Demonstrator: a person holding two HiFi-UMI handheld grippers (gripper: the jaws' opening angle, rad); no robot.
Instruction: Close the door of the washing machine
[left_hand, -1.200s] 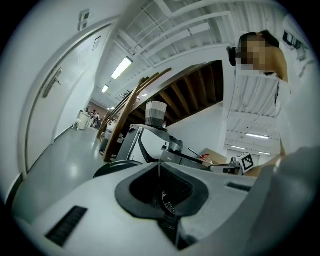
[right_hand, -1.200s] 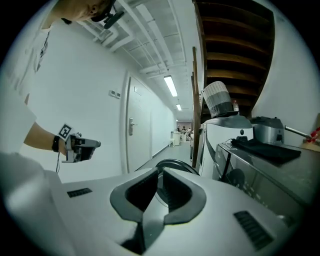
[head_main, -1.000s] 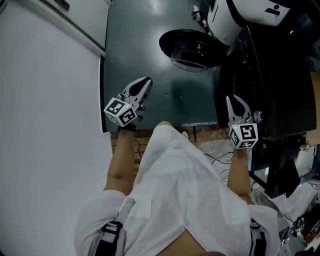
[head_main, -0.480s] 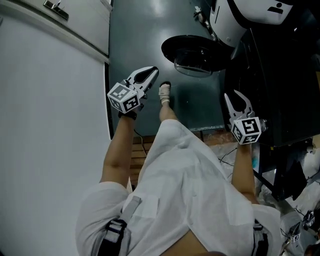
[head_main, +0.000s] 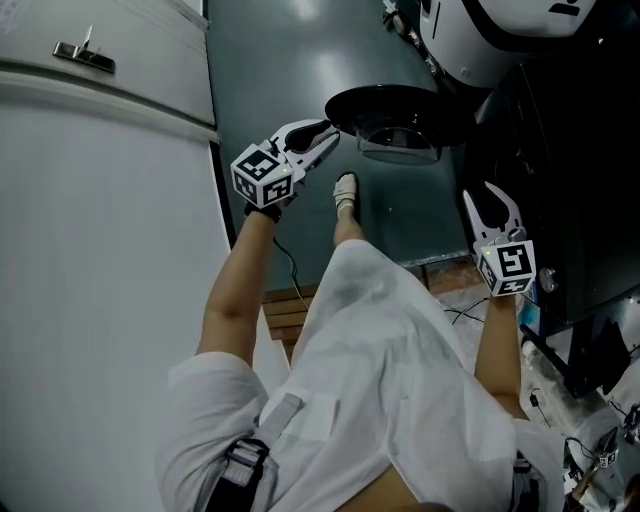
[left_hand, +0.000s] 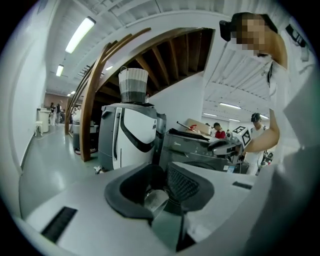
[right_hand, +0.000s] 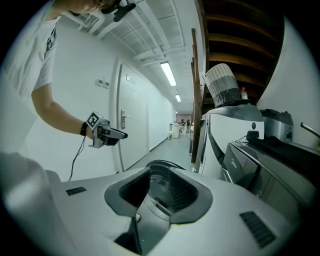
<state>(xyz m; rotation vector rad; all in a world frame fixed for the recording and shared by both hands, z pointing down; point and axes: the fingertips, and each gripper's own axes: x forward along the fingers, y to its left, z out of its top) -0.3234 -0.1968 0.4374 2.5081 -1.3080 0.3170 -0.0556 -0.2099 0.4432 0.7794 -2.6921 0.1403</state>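
Observation:
The washing machine (head_main: 560, 180) is dark and stands at the right in the head view. Its round black-rimmed glass door (head_main: 395, 115) swings open over the grey floor. My left gripper (head_main: 328, 138) is just left of the door's rim, jaws opening, nothing pressed between them. In the left gripper view the door's glass (left_hand: 155, 200) shows in the gap of the left gripper (left_hand: 157, 182). My right gripper (head_main: 484, 195) hangs beside the machine's front, jaws opening wide and empty. The right gripper view has the door (right_hand: 161, 172) ahead of the right gripper (right_hand: 159, 187).
A tall white cabinet (head_main: 100, 220) with a metal handle (head_main: 80, 52) fills the left side. A white-and-black machine (head_main: 480, 40) stands beyond the washer. The person's shoe (head_main: 346, 190) is under the door, and cables (head_main: 470, 305) lie near the washer's base.
The left gripper swung up and right to the door's rim, and the right gripper shifted slightly. Both pairs of jaws went from shut to open. The person stepped forward; a shoe came into view.

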